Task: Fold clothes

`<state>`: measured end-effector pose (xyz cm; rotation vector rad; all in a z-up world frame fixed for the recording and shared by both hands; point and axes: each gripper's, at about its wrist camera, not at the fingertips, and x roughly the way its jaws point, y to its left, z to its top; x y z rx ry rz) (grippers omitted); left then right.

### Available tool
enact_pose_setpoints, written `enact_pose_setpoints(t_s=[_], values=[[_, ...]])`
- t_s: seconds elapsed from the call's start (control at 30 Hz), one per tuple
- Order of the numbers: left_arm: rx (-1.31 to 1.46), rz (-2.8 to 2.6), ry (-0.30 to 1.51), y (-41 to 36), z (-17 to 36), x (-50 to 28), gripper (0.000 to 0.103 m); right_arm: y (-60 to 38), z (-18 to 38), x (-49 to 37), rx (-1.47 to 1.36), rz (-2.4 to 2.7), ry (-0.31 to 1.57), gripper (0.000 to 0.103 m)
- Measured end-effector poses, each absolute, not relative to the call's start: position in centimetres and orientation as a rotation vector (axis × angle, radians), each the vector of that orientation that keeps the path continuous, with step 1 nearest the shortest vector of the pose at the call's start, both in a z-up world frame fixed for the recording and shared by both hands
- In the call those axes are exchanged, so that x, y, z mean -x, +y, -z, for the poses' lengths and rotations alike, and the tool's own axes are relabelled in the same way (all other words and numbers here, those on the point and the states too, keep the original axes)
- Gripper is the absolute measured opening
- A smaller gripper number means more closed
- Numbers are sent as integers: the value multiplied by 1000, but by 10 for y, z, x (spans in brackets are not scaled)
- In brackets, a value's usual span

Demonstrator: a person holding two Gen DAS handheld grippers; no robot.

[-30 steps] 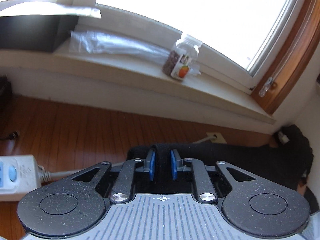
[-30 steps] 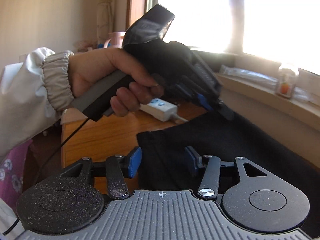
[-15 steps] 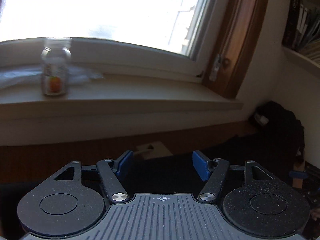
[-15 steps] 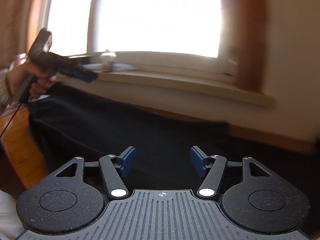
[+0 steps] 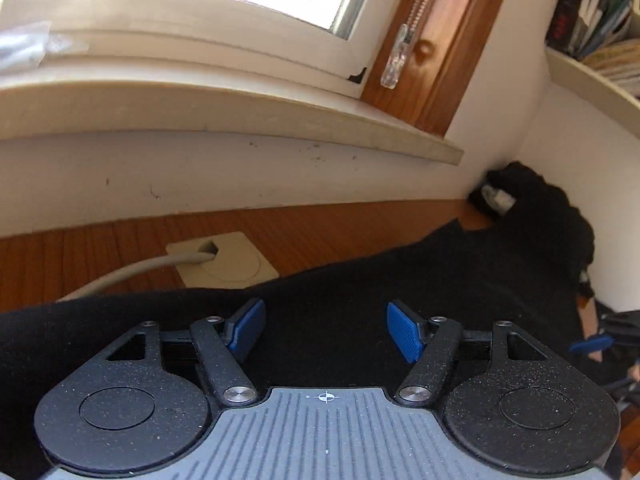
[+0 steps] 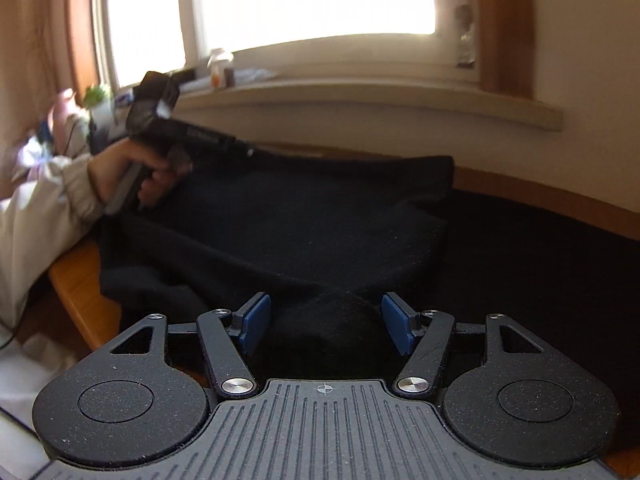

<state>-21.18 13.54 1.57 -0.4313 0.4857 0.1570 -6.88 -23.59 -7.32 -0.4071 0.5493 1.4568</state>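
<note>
My left gripper (image 5: 326, 330) stands with its jaws wide apart, the ribbed blue pads (image 5: 403, 332) bare and nothing between them. Below and ahead of them lies the black garment (image 5: 360, 300), a soft, matte knit with a fuzzy nap, spread flat over the wooden table (image 5: 100, 248), whose warm orange-brown planks show fine straight grooves. The cloth's far edge runs diagonally, just short of a square beige cable outlet (image 5: 228, 260) set into the wood, with a smooth grey cable (image 5: 132, 274) curving into its opening. Further right the fabric bunches into a dark lump (image 5: 552, 216) in the corner against the white wall. Above, a pale stone windowsill (image 5: 240, 112) with a flat, squared edge juts out under the window frame.

My right gripper (image 6: 324, 326) is likewise wide open, its blue pads (image 6: 394, 328) flanking a raised hump of the same black garment (image 6: 320, 220) without pinching it. From this side the cloth lies in thick, rounded folds, one layer doubled over another with a blunt corner toward the wall. At the far left a hand (image 6: 132, 176) in a pale, gathered sleeve (image 6: 48, 200) grips the handle of the left gripper (image 6: 192, 140), whose dark body reaches to the garment's far edge.
</note>
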Motion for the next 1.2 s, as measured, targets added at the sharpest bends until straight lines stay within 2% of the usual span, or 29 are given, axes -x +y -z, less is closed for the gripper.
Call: enact_pose_setpoints(t_s=[0.1, 0.17, 0.33, 0.5, 0.57, 0.63, 0.83, 0.87, 1.07, 1.2], values=[[427, -158, 488, 135, -15, 211, 71, -234, 69, 77, 524, -1476, 560, 61], [421, -161, 490, 134, -15, 211, 71, -237, 65, 85, 595, -1488, 558, 55], [409, -169, 493, 132, -17, 211, 71, -254, 59, 102, 683, -1492, 532, 55], [409, -168, 498, 132, -16, 210, 71, -263, 54, 92, 622, -1470, 467, 56], [409, -169, 499, 132, -16, 210, 71, -257, 56, 82, 612, -1478, 475, 60], [410, -170, 500, 131, -16, 211, 71, -249, 62, 75, 630, -1499, 505, 60], [405, -172, 507, 130, -16, 210, 71, -266, 61, 93, 718, -1586, 520, 51], [402, -173, 508, 130, -16, 210, 71, -272, 58, 97, 729, -1600, 526, 46], [347, -198, 527, 120, -21, 207, 72, -288, 45, 97, 671, -1561, 459, 49], [268, -156, 552, 87, -35, 190, 72, -281, 45, 80, 652, -1565, 433, 47]])
